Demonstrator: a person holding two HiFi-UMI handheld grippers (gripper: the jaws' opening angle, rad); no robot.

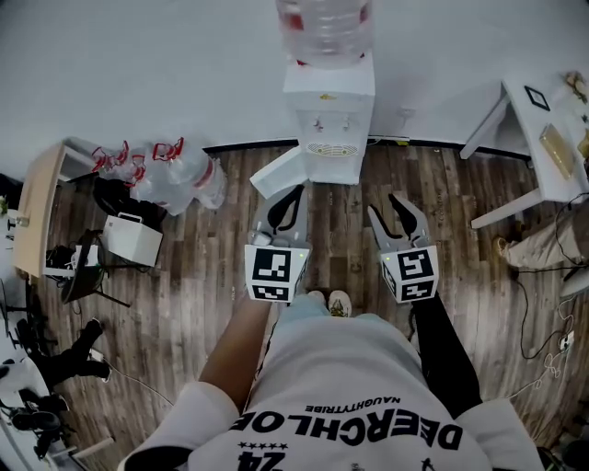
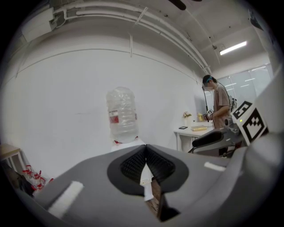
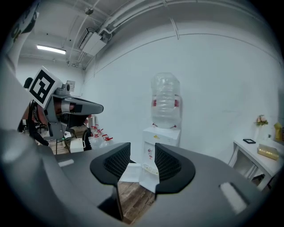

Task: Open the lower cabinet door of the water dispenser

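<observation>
The white water dispenser [image 1: 328,120] stands against the wall with a clear bottle [image 1: 324,26] on top. Its lower cabinet door [image 1: 276,172] stands swung out to the left. My left gripper [image 1: 295,193] hovers just in front of that door, its jaws shut with nothing between them. To the right, my right gripper [image 1: 385,206] is open and empty, short of the dispenser. In the right gripper view the dispenser [image 3: 156,150] and the open door [image 3: 129,172] show between the jaws of the right gripper [image 3: 142,162]. The left gripper [image 2: 145,153] view shows the bottle [image 2: 121,114] above touching pads.
Several water jugs with red handles [image 1: 173,175] lie left of the dispenser, with a white box [image 1: 132,239] and a wooden desk [image 1: 37,207] beyond. A white table [image 1: 543,138] stands at the right. A person [image 2: 219,104] stands by that table. Cables [image 1: 543,331] lie on the wood floor.
</observation>
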